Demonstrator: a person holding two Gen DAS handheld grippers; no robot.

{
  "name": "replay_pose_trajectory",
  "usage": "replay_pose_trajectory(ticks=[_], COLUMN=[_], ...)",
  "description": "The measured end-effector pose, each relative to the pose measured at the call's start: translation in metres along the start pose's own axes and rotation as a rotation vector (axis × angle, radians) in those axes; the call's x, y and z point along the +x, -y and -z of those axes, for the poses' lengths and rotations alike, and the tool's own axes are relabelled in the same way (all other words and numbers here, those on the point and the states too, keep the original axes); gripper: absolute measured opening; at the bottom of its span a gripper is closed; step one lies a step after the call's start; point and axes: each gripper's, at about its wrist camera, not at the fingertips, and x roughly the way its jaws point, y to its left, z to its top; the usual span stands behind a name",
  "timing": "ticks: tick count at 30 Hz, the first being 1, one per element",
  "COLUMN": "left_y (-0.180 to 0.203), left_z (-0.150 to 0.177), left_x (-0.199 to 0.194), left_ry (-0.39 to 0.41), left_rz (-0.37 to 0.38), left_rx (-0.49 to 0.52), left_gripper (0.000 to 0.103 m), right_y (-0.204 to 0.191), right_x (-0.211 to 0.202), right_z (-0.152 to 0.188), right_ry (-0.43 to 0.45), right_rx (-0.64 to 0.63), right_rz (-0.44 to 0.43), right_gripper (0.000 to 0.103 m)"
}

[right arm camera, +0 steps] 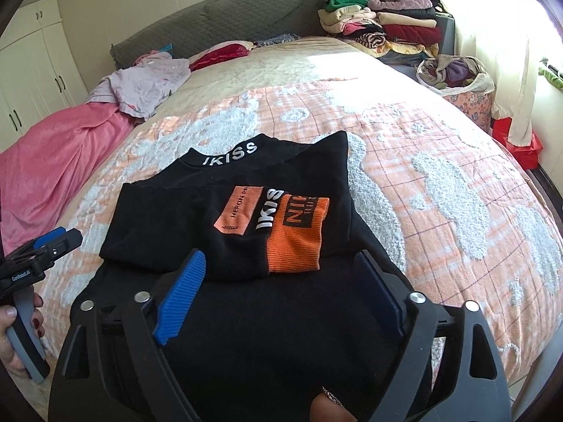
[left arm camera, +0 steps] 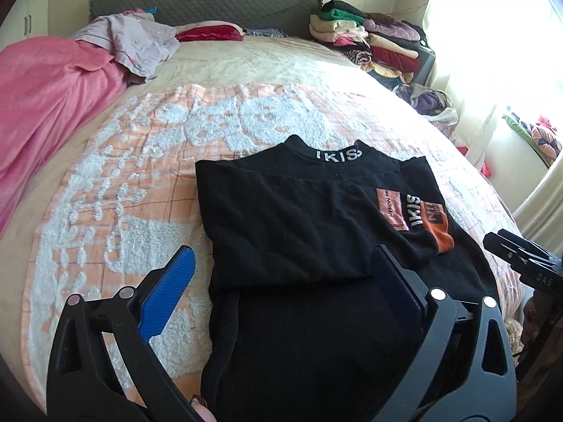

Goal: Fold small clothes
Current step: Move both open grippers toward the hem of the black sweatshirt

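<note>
On the bed (right arm camera: 440, 161), the black top (right arm camera: 225, 225) lay folded partway, sleeves tucked inward; left gripper (left arm camera: 281, 281) and right gripper (right arm camera: 281, 281) hung above its near hem, jaws spread wide, holding nothing; folding that hem toward the collar seemingly came next.

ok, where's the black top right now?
The black IKISS top lies partly folded on the orange-and-white blanket at the near end of the bed, centred in both wrist views just beyond the open claws.
</note>
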Motion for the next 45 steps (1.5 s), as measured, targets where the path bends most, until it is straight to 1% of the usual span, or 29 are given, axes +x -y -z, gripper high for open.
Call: replay_pose_trajectory(ticks=[8, 23, 30, 45], left_y=[-0.003, -0.008, -0.011, -0.028], left_z=[0.007, 0.027, 0.040, 0.070], left_x=[-0.018, -0.037, -0.043, -0.051], left_ry=[0.025, 0.020, 0.004, -0.043], left_rz=[-0.012, -0.043, -0.067, -0.102], left_rx=[-0.031, -0.056, -0.059, -0.104], left_gripper=[0.093, 0.093, 0.093, 0.093], right_y=[0.001, 0.002, 0.007, 0.024], right_x=[-0.020, -0.043, -0.051, -0.057], right_z=[0.003, 0.014, 0.026, 0.052], right_ry=[0.025, 0.046, 0.035, -0.007], right_rx=[0.005, -0.009, -0.018, -0.024], right_rz=[-0.014, -0.025, -0.019, 0.012], right_gripper=[0.088, 0.088, 0.088, 0.088])
